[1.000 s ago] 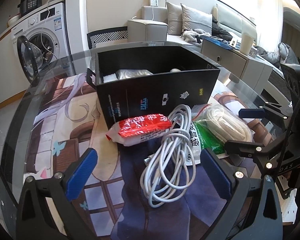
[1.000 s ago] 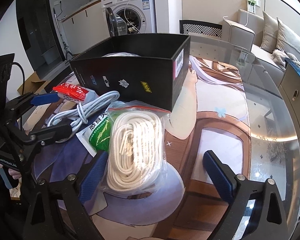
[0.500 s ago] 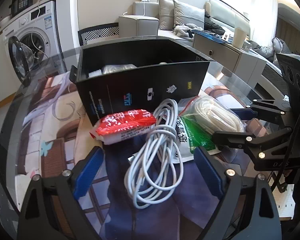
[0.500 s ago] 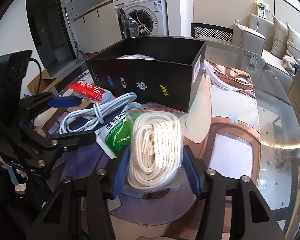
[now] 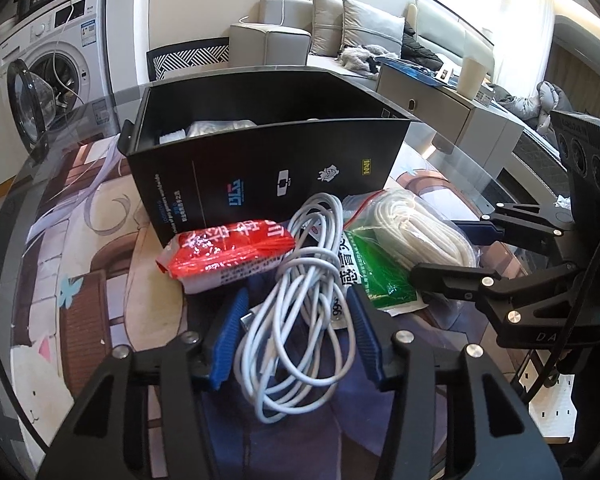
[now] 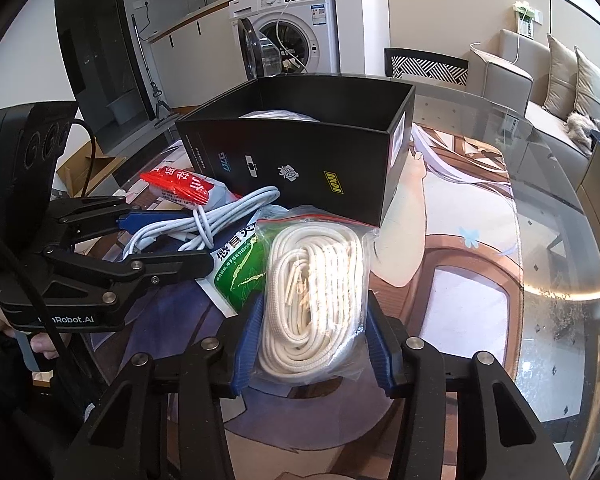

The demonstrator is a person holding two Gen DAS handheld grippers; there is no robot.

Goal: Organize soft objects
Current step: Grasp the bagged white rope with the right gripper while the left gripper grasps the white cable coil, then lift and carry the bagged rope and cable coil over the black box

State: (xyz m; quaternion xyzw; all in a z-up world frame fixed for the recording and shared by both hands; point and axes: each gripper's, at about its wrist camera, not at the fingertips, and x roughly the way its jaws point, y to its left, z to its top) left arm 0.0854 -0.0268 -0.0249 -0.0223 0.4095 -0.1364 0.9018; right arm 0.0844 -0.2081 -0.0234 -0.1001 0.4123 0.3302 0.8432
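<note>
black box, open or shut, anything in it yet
Open: the black box has no lid on top, and white bundled items already show inside over its front wall.

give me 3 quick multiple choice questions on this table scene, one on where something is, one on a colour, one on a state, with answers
1. Where does the red packet lie?
A. inside the box
B. against the front of the black box
C. on the sofa

2. What colour is the sachet beside the bagged rope?
A. green and white
B. yellow
C. pink

3. What is the left gripper doing?
A. hanging open over bare table
B. closed on the white cable
C. holding the red packet

Answers:
1 B, the packet rests on the table against the box's front wall.
2 A, green print on white.
3 B, its jaws have just been closing and the pads flank the coil.
</note>
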